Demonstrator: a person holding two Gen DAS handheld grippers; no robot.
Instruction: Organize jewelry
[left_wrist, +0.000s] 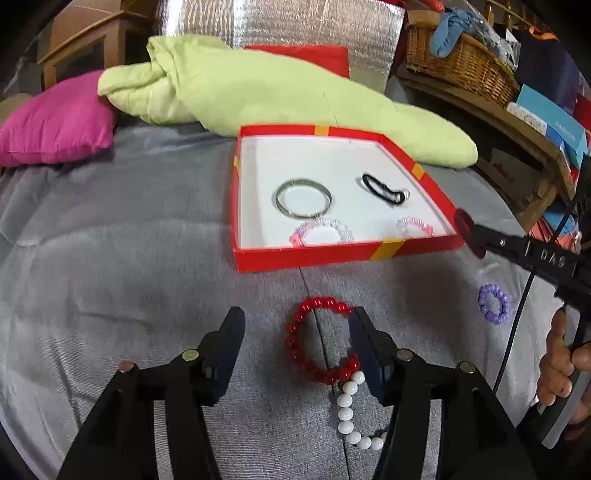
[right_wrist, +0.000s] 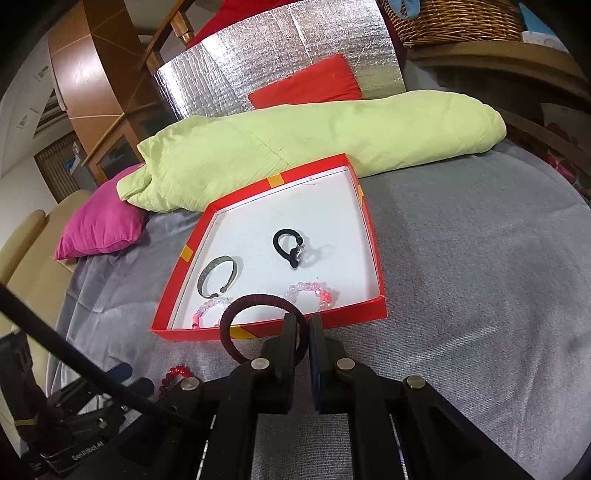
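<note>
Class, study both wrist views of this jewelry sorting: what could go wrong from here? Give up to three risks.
1. The open left gripper straddles the red bracelet, whose end touches the white beads; closing could snag or drag both.
2. The right gripper pinches the maroon hair tie by one edge in front of the box; it might slip out short of it.
3. The purple ring lies off to the side and may be overlooked.
</note>
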